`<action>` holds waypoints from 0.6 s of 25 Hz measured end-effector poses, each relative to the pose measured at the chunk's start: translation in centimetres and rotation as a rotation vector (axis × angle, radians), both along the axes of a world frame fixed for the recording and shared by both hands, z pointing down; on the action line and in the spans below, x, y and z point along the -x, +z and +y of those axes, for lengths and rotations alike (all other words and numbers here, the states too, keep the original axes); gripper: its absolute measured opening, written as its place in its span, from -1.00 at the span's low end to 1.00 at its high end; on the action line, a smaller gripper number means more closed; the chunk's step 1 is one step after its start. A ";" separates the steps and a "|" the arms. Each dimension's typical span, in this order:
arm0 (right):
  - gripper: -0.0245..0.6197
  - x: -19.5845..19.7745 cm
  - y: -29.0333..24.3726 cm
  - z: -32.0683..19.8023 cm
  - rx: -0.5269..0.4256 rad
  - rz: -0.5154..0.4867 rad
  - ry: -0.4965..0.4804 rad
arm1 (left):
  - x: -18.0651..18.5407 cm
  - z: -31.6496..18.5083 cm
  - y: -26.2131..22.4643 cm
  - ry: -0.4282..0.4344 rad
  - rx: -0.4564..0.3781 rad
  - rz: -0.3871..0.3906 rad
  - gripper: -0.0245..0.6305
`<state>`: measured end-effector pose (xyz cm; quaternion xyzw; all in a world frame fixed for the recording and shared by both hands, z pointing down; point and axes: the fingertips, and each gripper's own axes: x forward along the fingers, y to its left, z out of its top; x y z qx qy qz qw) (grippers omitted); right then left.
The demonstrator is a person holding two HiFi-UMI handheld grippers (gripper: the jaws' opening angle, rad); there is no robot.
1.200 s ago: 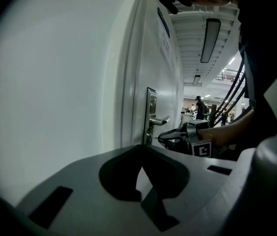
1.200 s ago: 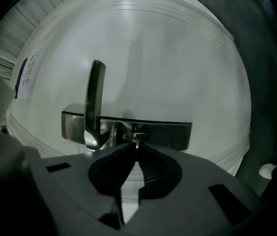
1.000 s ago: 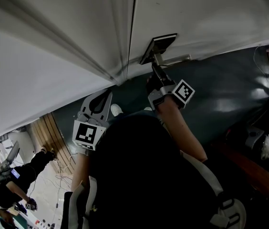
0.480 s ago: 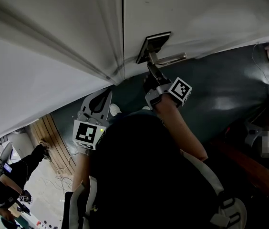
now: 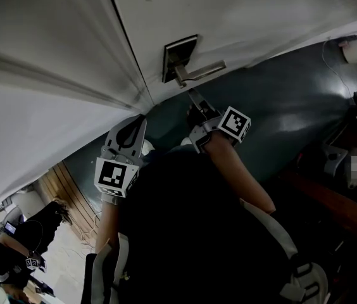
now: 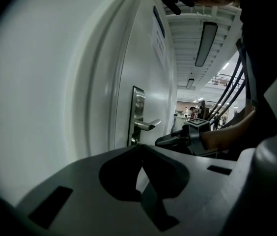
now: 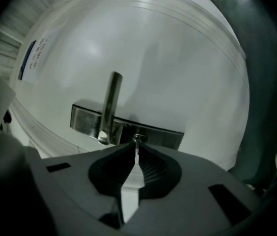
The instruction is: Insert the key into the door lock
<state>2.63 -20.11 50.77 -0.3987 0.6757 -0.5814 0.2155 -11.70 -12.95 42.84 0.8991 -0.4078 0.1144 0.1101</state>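
Since a second ago the lock plate (image 5: pixel 180 54) has slid toward 9 o'clock in my head view, and my right tool (image 5: pixel 192 96) has followed, just below it. That tool is clenched on the key (image 7: pixel 137 141), a thin silvery sliver. Its tip shows against the plate, with the lever handle (image 7: pixel 111 102) at 10 o'clock. The jaws hide most of the key, and I cannot make out the keyhole. My left tool (image 5: pixel 139 124) hangs at 7 o'clock, closed on nothing.

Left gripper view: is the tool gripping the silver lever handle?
No, the left tool is shut on nothing, apart from the silver lever handle.
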 end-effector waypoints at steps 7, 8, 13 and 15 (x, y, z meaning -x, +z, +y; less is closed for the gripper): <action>-0.83 -2.6 -3.2 1.4 -0.132 0.147 -0.007 | -2.4 -0.3 0.3 0.072 -0.004 0.017 -0.90; -0.83 -3.0 -3.5 1.7 -0.149 0.184 -0.014 | -2.8 -0.4 0.4 0.081 -0.009 0.013 -0.90; -0.85 -4.9 -5.6 3.4 -0.257 0.406 -0.048 | -4.8 -0.7 0.4 0.120 -0.024 0.019 -0.90; -0.85 -5.5 -6.9 4.0 -0.302 0.488 -0.056 | -5.5 -0.7 0.3 0.140 -0.029 0.015 -0.90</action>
